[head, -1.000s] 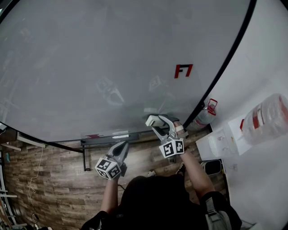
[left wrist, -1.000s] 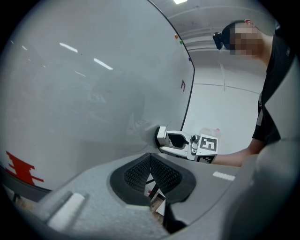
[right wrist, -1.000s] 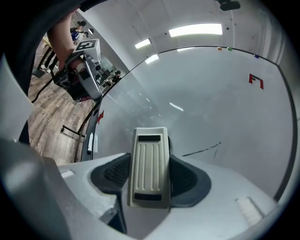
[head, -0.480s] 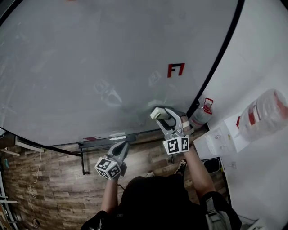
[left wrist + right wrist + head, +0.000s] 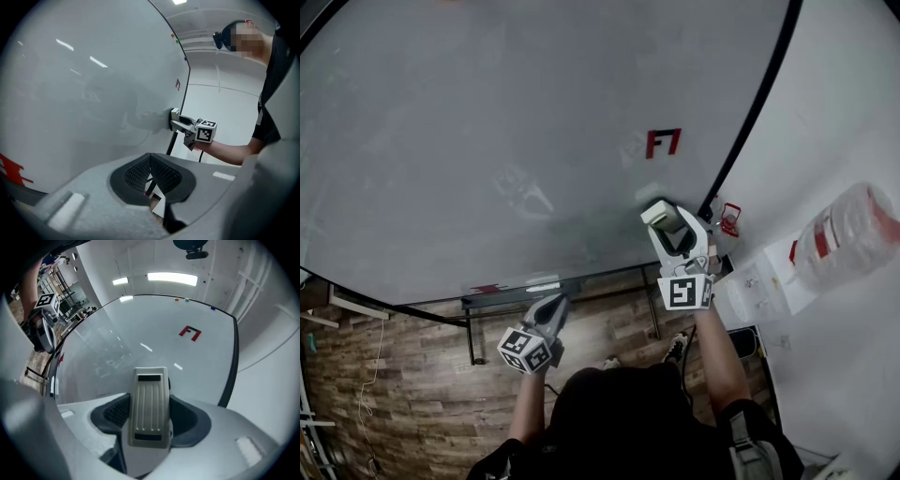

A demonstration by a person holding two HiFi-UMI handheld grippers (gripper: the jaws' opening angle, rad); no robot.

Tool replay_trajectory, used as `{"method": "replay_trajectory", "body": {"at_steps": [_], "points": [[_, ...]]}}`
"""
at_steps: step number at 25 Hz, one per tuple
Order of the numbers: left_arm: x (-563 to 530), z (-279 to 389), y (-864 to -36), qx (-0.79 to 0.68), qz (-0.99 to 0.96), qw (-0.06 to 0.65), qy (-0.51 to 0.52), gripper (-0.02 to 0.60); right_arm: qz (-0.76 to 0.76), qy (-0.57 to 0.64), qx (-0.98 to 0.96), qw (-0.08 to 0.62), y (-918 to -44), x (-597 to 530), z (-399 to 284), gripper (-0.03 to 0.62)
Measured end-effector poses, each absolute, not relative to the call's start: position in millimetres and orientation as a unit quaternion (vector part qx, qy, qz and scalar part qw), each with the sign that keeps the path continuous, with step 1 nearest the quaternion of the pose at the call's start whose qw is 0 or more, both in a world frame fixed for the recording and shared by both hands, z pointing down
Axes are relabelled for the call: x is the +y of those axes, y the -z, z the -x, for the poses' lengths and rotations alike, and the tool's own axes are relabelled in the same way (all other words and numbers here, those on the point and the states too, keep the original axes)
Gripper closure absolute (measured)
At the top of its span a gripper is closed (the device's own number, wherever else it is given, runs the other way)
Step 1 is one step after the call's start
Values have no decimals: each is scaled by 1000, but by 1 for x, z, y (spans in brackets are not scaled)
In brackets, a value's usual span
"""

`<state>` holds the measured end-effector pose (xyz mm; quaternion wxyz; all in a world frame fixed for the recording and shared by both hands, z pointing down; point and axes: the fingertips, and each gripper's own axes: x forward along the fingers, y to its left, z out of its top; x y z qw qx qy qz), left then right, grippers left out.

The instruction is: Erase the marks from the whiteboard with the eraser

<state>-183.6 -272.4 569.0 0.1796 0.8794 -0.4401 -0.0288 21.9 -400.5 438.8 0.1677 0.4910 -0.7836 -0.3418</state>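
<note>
Now the right gripper [image 5: 666, 223] clamps the eraser [image 5: 150, 406] below the red mark [image 5: 664, 142] on the whiteboard [image 5: 487, 141]; the left gripper [image 5: 553, 305] is closed, empty. A tilted eraser could leave streaks.

Wood-plank floor [image 5: 412, 375] below, clear red-labelled container [image 5: 848, 239] near the white wall [image 5: 844, 103], bright ceiling light [image 5: 171, 278] overhead.

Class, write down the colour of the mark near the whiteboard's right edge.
Red. The letter-like mark shows best in the head view.
</note>
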Motion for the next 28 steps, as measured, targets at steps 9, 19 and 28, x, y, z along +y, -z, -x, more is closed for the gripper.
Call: {"method": "replay_trajectory", "body": {"at_steps": [9,19,28], "points": [[-269,190,-573,-449,-874,183,24,571,-492,329,-792,146,-453,-397,2,336],[-267,203,-577,-466,-864,188,19,571,-407,371,-811,197,-516,-383,60,336],[-268,208,-575,-472,-861,188,24,571,-337,355,-838,240,-571,-371,97,336]]}}
